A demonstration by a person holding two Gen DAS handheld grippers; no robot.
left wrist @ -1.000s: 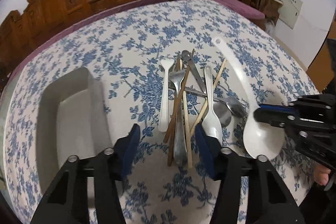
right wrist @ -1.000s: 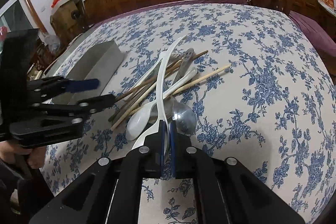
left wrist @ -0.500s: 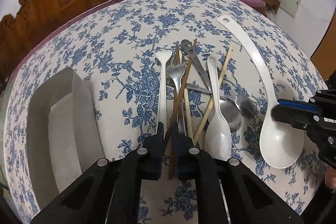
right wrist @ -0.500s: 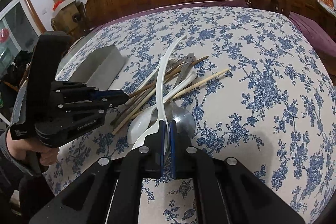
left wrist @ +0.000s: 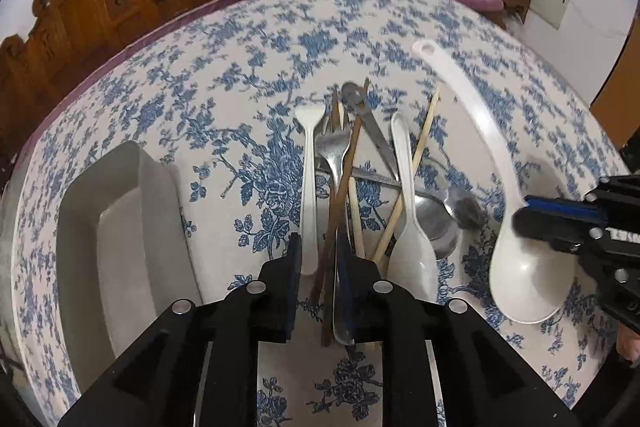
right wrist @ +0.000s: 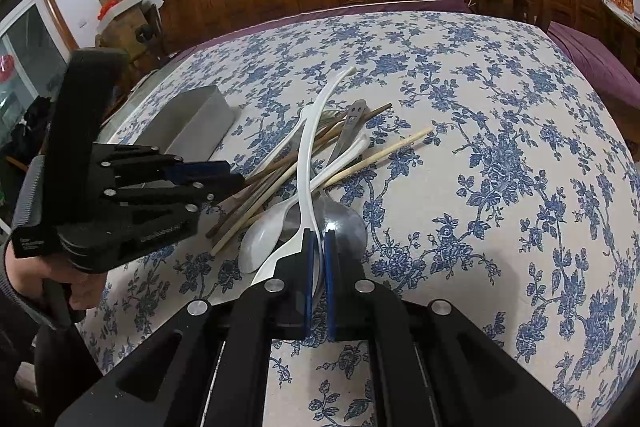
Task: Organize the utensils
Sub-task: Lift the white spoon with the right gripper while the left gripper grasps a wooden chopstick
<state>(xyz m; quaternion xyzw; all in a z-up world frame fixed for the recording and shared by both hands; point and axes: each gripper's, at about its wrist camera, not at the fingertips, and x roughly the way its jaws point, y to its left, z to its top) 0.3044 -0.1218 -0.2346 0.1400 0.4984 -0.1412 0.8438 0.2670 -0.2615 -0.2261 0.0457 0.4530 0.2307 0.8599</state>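
Your left gripper point(left wrist: 318, 259), wide 1 second ago, has closed in and its jaws are now opening slightly around the dark wooden chopstick point(left wrist: 340, 203) and fork handle (not yet secured). Your right gripper point(right wrist: 318, 267) stays clamped on the glossy white ladle point(right wrist: 310, 163); the grey rectangular tray point(left wrist: 120, 247) waits left of the pile.

Left gripper point(left wrist: 318, 255): matte black angular body, blue pads on the fingers, round silver screw heads along each arm; small white lettering on its side in the right wrist view, too small to read. Right gripper point(right wrist: 318, 255): same black build, blue pads, silver screws. At 8 o'clock there, a hand point(right wrist: 80, 289) on the black handle, grey ribbed cuff.
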